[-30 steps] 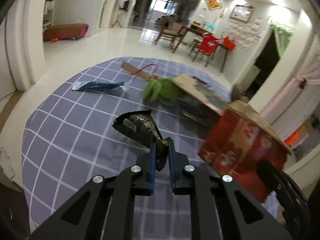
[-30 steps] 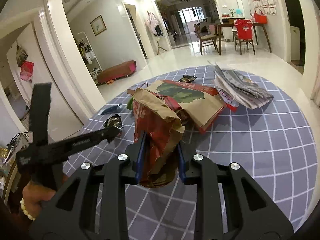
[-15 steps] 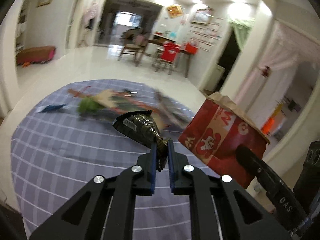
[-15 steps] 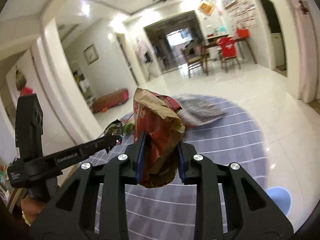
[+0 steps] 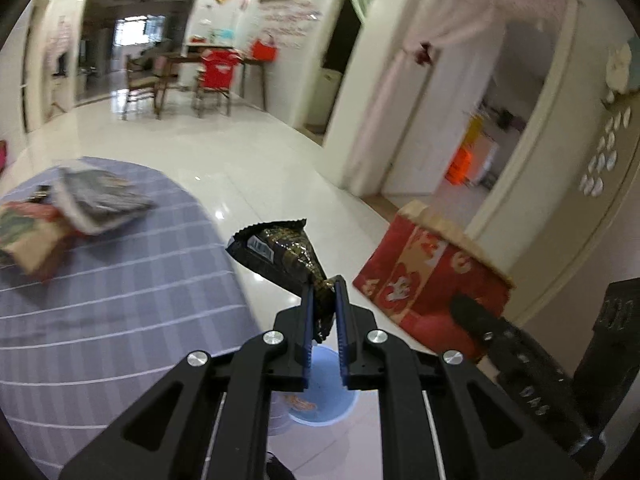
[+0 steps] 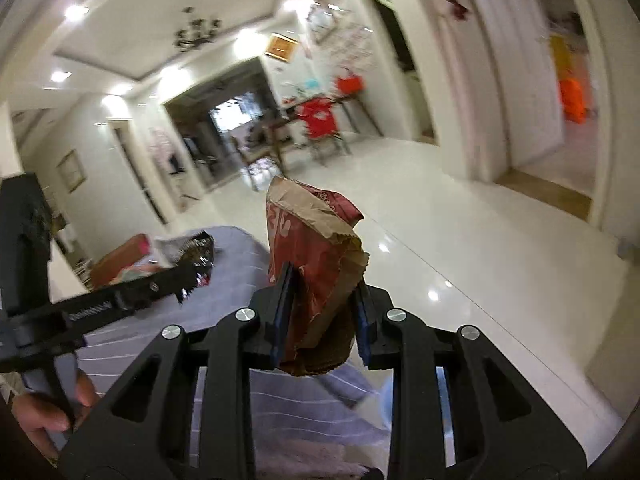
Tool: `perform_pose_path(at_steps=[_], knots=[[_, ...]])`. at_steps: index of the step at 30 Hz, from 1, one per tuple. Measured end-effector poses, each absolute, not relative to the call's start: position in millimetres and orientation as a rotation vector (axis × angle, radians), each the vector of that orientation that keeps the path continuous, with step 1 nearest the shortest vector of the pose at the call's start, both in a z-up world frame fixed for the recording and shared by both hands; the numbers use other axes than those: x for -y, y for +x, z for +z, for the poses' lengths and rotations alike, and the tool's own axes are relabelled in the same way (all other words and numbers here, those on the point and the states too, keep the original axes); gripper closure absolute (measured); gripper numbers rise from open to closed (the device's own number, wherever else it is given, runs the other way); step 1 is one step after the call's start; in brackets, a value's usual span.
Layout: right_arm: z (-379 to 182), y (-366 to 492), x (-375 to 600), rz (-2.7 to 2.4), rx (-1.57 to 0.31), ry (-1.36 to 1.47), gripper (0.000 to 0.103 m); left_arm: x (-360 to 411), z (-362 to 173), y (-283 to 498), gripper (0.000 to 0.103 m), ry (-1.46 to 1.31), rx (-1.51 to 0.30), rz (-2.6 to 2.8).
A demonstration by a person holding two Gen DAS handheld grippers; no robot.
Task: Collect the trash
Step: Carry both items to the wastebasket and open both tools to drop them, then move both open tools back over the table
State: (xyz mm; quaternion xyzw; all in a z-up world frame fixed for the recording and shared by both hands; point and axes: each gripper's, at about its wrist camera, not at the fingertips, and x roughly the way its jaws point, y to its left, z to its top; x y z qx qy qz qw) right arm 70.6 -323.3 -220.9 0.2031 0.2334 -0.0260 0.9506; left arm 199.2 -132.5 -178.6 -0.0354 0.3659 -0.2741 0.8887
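Note:
My left gripper is shut on a black and gold snack wrapper and holds it in the air over the floor beside the rug. My right gripper is shut on a crumpled red and brown paper bag, also held up. The bag also shows in the left wrist view, to the right of the wrapper. A light blue bin stands on the floor right below the left gripper's fingers. In the right wrist view the left gripper with the wrapper is at the left.
A purple checked rug covers the floor at left, with newspapers and a flattened paper bag on its far side. White glossy tiles lie beyond. A dining table with chairs stands far back. Doorways open at right.
Both grippers have swung to the right, away from the rug's middle toward its edge, each keeping its load. The blue bin has come into view under the left gripper.

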Motion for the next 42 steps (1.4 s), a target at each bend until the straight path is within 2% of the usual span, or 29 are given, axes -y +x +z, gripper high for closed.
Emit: perform_pose_path(at_steps=[7, 8, 9, 11, 17, 33, 35, 36, 37, 38, 42], knots=[[-277.1, 97.6, 365.0, -0.126, -0.558, 0.491, 0.072, 195.4, -221.3, 229.7, 0.093, 0.004, -0.849, -0.622], [-288.8, 106.5, 370.5, -0.144, -0.584, 0.504, 0.061, 202.3, -227.5, 235.4, 0.093, 0.011, -0.864, -0.626], [-297.4, 111.4, 374.7, -0.155, -0.598, 0.512, 0.039, 206.9, -231.9, 239.0, 0.093, 0.017, -0.875, -0.629], [-316.3, 122.0, 380.8, -0.171, -0.643, 0.517, 0.027, 217.2, -243.9, 246.3, 0.093, 0.027, -0.898, -0.636], [-348.4, 113.0, 400.9, -0.192, -0.702, 0.618, 0.027, 232.3, -272.6, 248.3, 0.093, 0.058, -0.954, -0.656], [-294.4, 47.0, 428.9, -0.304, -0.457, 0.627, 0.025, 272.7, -283.8, 236.6, 0.092, 0.130, -0.983, -0.701], [-295.8, 44.7, 431.6, -0.311, -0.455, 0.639, 0.025, 280.1, -283.6, 240.2, 0.081, 0.131, -0.991, -0.690], [-296.5, 43.0, 433.7, -0.317, -0.456, 0.645, 0.025, 282.9, -284.3, 242.1, 0.068, 0.130, -1.002, -0.675], [-296.8, 42.6, 434.5, -0.322, -0.461, 0.647, 0.025, 283.4, -285.8, 246.1, 0.032, 0.125, -1.022, -0.653], [-297.3, 42.9, 434.8, -0.323, -0.468, 0.649, 0.025, 282.1, -285.2, 248.4, 0.021, 0.112, -1.023, -0.632], [-296.0, 40.4, 433.1, -0.319, -0.483, 0.654, 0.025, 276.0, -278.7, 244.3, 0.021, 0.109, -0.998, -0.620]])
